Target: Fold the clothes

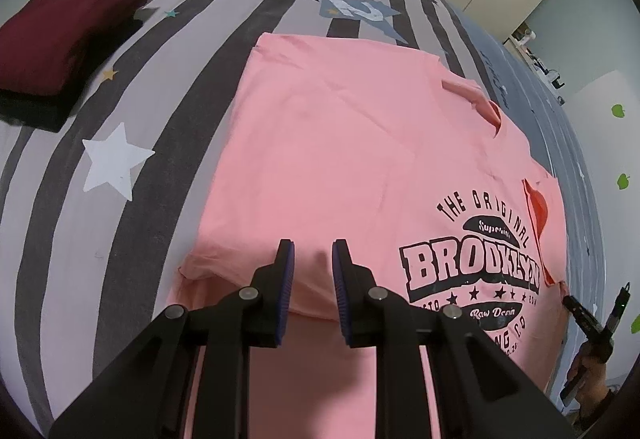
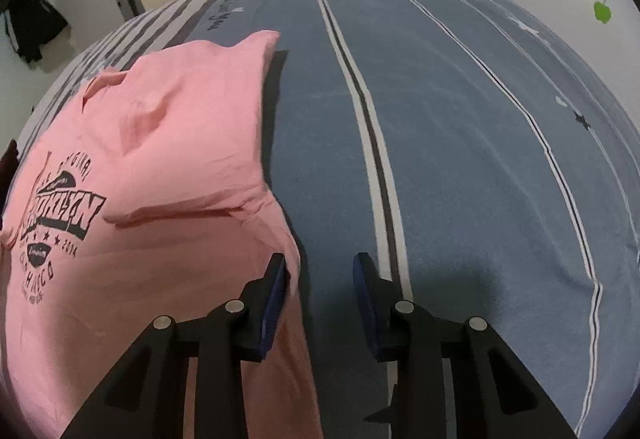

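The near end of the pink T-shirt drops below both cameras, so how far it hangs toward the person cannot be told. In the left wrist view its black print is cut by the shirt's right edge, and the right gripper shows only as a dark tip at that edge with part of a hand behind it. In the right wrist view the print is squeezed against the left rim and hard to read.

The shirt lies partly folded on the bed cover, a sleeve turned in over the chest. The left gripper sits over the shirt's near fold with its fingers apart and cloth visible between them, nothing pinched. The right gripper has its fingers spread wide; its left finger touches the shirt's side edge, and whether any cloth is caught there cannot be told.

A folded dark red garment lies well apart at the far left. To the right of the shirt the blue part of the cover runs bare to the far edge
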Demonstrator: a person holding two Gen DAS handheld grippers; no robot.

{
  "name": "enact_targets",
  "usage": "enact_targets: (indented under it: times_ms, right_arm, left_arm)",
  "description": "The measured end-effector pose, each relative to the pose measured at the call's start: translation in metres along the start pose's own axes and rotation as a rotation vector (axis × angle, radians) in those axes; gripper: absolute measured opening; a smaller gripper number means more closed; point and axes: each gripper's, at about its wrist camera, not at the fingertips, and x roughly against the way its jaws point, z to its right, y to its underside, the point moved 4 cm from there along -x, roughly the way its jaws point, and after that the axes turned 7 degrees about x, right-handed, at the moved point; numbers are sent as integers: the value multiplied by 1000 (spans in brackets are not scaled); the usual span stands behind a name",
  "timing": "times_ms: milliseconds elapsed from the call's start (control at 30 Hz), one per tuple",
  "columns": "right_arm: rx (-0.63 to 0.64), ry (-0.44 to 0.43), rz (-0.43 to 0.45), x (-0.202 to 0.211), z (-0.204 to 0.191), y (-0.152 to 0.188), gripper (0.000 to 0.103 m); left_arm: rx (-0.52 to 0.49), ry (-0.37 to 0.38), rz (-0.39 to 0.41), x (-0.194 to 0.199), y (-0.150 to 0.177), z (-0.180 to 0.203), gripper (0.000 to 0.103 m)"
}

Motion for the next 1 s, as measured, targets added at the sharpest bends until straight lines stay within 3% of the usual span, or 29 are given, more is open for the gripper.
enact_targets:
  times_ms: [167, 300, 400, 533, 733, 833, 1000]
  right_arm:
    - [52, -33, 33, -6, -15, -21, 32]
    - [57, -4, 9, -23, -13, -19, 30]
    - [-2, -43, -6, -17, 0, -19, 30]
    - [46, -58, 15, 9, -7, -30, 33]
    - [96, -133, 134, 12, -41, -95, 37]
    - [133, -201, 135, -19, -76, -120, 37]
    - [218, -221, 93, -61, -137, -135, 37]
  left_arm:
    - [-1, -3, -8, -3, 0, 2, 17]
    - [2, -8, 5, -3, -2, 0, 17]
    - [17, -13, 11, -3, -7, -7, 17]
    - [27, -22, 25, -4, -14, -16, 17]
    - [37, -28, 50, -11, -34, -23, 17]
    - [39, -20, 60, -16, -43, -19, 17]
    - [25, -4, 68, -23, -52, -12, 17]
